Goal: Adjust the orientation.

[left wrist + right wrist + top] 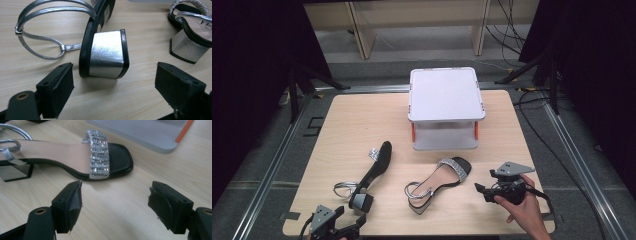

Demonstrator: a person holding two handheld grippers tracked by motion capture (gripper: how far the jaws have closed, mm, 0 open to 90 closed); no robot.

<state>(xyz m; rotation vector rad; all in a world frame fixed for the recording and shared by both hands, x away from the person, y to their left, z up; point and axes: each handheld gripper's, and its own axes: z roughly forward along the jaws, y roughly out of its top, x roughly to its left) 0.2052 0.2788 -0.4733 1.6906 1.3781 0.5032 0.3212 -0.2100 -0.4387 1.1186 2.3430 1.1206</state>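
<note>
Two silver-and-black block-heel sandals are on the wooden table (347, 125). The left sandal (374, 172) lies on its side, its silver heel (107, 57) just ahead of my left gripper (115, 76), whose jaws stand open on either side without touching it. In the high view that left gripper (349, 221) is at the table's front edge. The right sandal (439, 181) stands upright, with a rhinestone strap (100, 155) across the toe. My right gripper (486, 184), held by a hand, sits right of its toe. The right gripper (116, 192) is open over bare wood.
A white two-tier shelf (446, 107) with orange posts stands at the table's back centre; its base (150, 132) lies just beyond the right sandal's toe. The left sandal's thin silver straps (45, 30) loop out over the wood. Dark stands and cables surround the table.
</note>
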